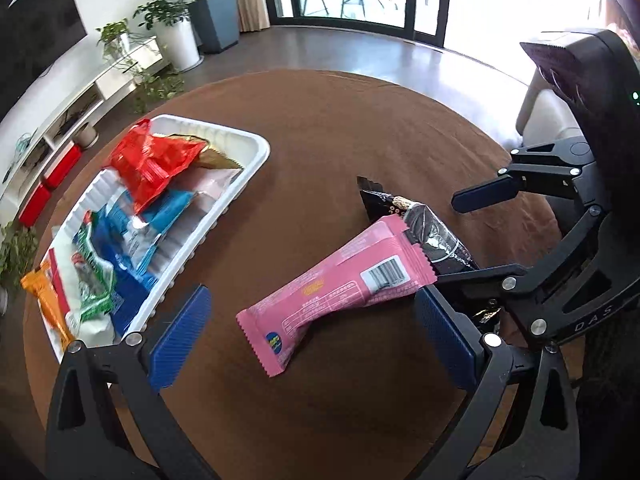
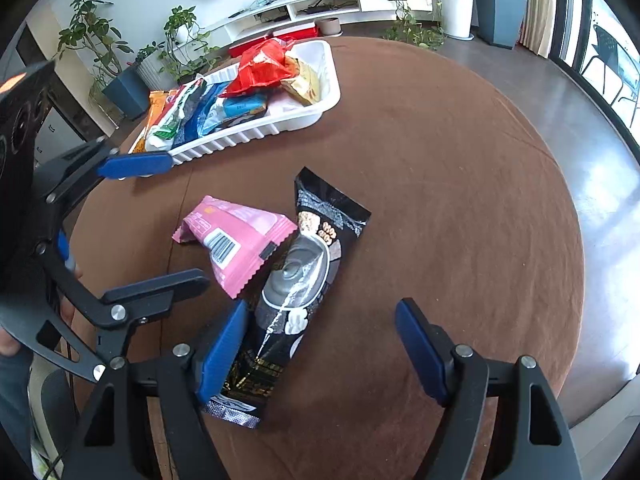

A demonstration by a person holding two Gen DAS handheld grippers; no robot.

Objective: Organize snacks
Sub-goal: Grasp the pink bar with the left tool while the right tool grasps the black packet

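Observation:
A pink snack packet (image 1: 340, 292) lies on the round brown table (image 1: 360, 120), one end resting against a black snack packet (image 1: 436, 240). My left gripper (image 1: 312, 338) hangs open just above the pink packet, which lies between its blue pads without touching them. In the right wrist view the black packet (image 2: 296, 292) lies lengthwise between the pads of my right gripper (image 2: 320, 350). The right gripper is open: its left pad is at the packet's edge and its right pad stands well apart. The pink packet (image 2: 236, 240) lies just left of the black one.
A white ribbed tray (image 1: 256, 148) at the table's left holds several packets: red, blue, green, orange and gold. It shows too in the right wrist view, where the tray (image 2: 332, 80) sits at the far side. Potted plants, a low white shelf and glass doors lie beyond.

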